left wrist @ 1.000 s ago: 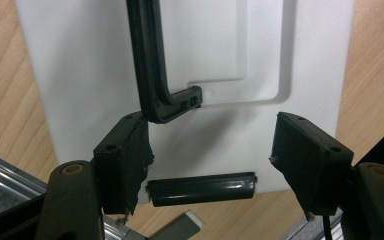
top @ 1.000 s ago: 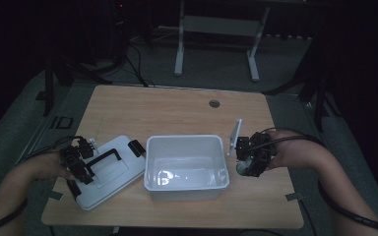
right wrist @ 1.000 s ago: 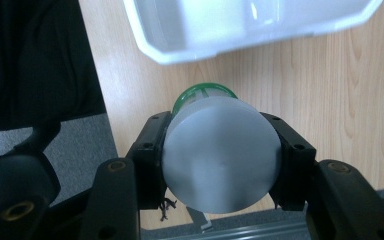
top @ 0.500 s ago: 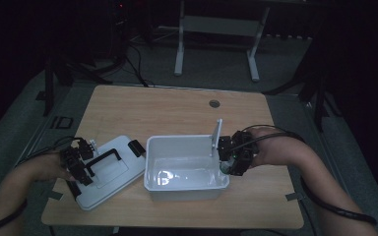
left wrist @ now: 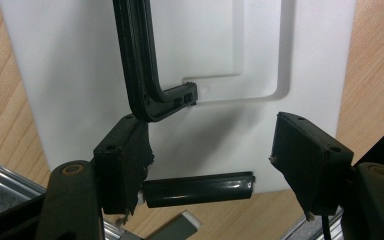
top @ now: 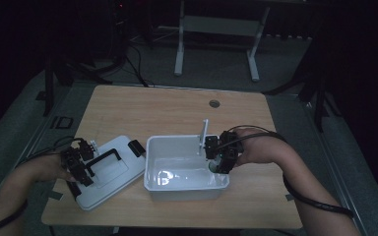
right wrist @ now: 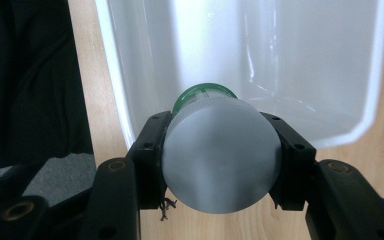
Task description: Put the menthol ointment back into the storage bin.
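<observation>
A white open bin (top: 177, 187) stands in the middle of the table. Its white lid (top: 109, 179) lies flat to the left, with a black handle (left wrist: 140, 65) and a black latch bar (left wrist: 197, 189). My left gripper (top: 78, 166) hovers over the lid's near end, jaws open (left wrist: 210, 125), the left pad (left wrist: 122, 160) close beside the handle's corner. My right gripper (top: 220, 156) is shut on a pale bottle (right wrist: 220, 165) with a green cap (right wrist: 202, 96). It holds the bottle over the bin's right wall (right wrist: 125, 100), cap pointing into the bin.
The far half of the wooden table (top: 167, 113) has a small round grommet (top: 214, 103). Cables (top: 315, 201) trail from both grippers. A desk frame (top: 216, 39) and more cables lie on the dark floor beyond the table.
My right gripper has carried the bottle leftward, from beside the bin's right side to over its right wall. The left gripper and lid have stayed put.
</observation>
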The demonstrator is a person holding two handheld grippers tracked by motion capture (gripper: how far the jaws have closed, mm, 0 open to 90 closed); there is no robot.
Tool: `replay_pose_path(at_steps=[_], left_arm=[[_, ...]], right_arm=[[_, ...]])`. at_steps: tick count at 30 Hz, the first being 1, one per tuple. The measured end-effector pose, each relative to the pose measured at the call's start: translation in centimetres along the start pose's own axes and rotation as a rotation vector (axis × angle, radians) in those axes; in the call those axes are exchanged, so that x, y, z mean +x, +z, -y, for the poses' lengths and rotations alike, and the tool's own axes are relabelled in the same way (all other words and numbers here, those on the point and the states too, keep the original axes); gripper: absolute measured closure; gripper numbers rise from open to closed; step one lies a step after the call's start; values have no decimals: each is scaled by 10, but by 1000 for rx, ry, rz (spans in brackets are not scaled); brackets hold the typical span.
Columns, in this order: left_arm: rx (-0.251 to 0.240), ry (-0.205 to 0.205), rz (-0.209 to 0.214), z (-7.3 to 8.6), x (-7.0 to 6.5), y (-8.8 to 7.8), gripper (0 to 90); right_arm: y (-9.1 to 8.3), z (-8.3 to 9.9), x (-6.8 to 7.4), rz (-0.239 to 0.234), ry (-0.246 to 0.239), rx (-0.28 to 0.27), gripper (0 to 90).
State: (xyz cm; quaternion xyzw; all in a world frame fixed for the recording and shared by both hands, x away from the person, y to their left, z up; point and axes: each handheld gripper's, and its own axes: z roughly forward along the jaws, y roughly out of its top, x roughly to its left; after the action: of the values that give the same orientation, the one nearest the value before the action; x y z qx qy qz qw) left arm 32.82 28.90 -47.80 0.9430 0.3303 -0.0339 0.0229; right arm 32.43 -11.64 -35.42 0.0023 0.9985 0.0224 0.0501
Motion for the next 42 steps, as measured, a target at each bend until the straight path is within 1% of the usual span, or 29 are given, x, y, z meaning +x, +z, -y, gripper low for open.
replay_pose_path(at_steps=[3, 8, 9, 13, 14, 17, 19, 23, 27, 29, 30, 31, 34, 39, 42], left_arm=[[2, -14, 2, 1, 2, 0, 314], [8, -8, 3, 2, 1, 2, 314], [6, -9, 4, 2, 1, 2, 314], [6, -7, 8, 1, 1, 3, 314], [5, -8, 8, 1, 1, 2, 314], [3, -6, 8, 1, 2, 1, 314], [4, -6, 6, 1, 2, 1, 314], [-2, -3, 5, 0, 1, 0, 314], [8, 0, 4, 0, 1, 1, 314], [8, -3, 4, 0, 1, 1, 314], [6, -1, 5, 0, 1, 2, 314], [6, 1, 8, -1, 1, 2, 314], [7, -1, 7, -1, 1, 3, 314], [7, 1, 6, -2, 1, 3, 314], [4, 0, 7, -2, 1, 3, 314]], right_arm=[[10, -3, 0, -4, -4, 10, 501], [25, -8, 2, -30, -11, 24, 501], [30, -9, 2, -32, -19, 26, 500], [42, -15, 1, -38, -11, 38, 501], [45, -16, 1, -37, -15, 40, 500], [53, -19, 0, -51, -11, 39, 500], [58, -20, -1, -54, -2, 45, 500], [69, -24, -5, -58, 2, 66, 500], [76, -27, -6, -68, 2, 68, 500], [78, -27, -6, -70, 7, 70, 501], [83, -30, -8, -74, 14, 78, 500], [84, -30, -9, -75, 19, 81, 501], [91, -34, -10, -60, 25, 91, 500], [100, -37, -11, -61, 35, 102, 501], [105, -40, -10, -61, 32, 126, 500]])
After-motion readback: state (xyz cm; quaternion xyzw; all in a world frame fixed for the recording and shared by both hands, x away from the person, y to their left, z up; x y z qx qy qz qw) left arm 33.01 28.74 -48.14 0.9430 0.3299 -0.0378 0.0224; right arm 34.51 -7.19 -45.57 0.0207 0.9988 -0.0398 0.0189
